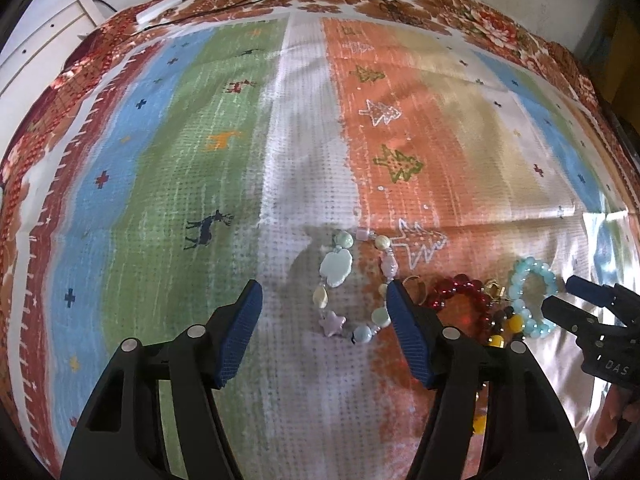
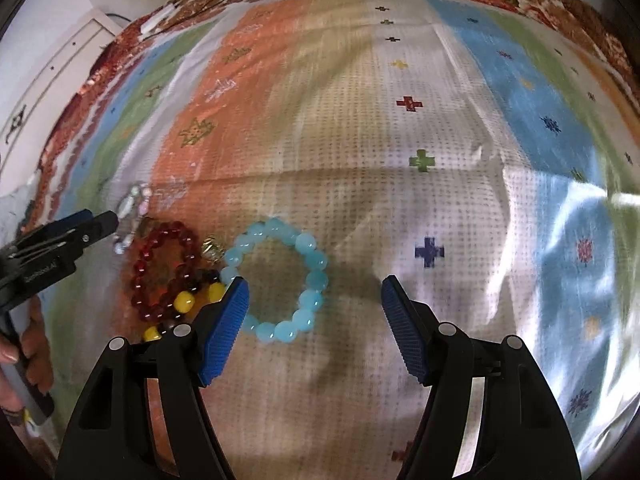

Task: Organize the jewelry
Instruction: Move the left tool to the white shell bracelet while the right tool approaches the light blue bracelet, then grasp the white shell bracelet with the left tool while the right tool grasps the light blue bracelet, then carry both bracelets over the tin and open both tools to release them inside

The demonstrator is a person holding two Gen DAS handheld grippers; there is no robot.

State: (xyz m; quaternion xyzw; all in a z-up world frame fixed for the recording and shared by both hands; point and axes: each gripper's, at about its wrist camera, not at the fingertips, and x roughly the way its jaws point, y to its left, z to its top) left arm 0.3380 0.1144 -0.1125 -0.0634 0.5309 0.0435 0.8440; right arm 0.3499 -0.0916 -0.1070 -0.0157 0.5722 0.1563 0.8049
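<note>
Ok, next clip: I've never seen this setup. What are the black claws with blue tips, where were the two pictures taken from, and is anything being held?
No robot here: a person holds a hand-held gripper in each hand, each with a fisheye camera looking along its two blue-padded fingers. One picture looks out from the left hand-held gripper, the other from the right hand-held gripper; each also shows the other at its edge. On the patterned cloth lie beaded bracelets: a pastel charm bracelet, a red bracelet, a yellow-and-black bracelet and a light blue bracelet. Both sets of jaws stand open above them; nothing is held.
</note>
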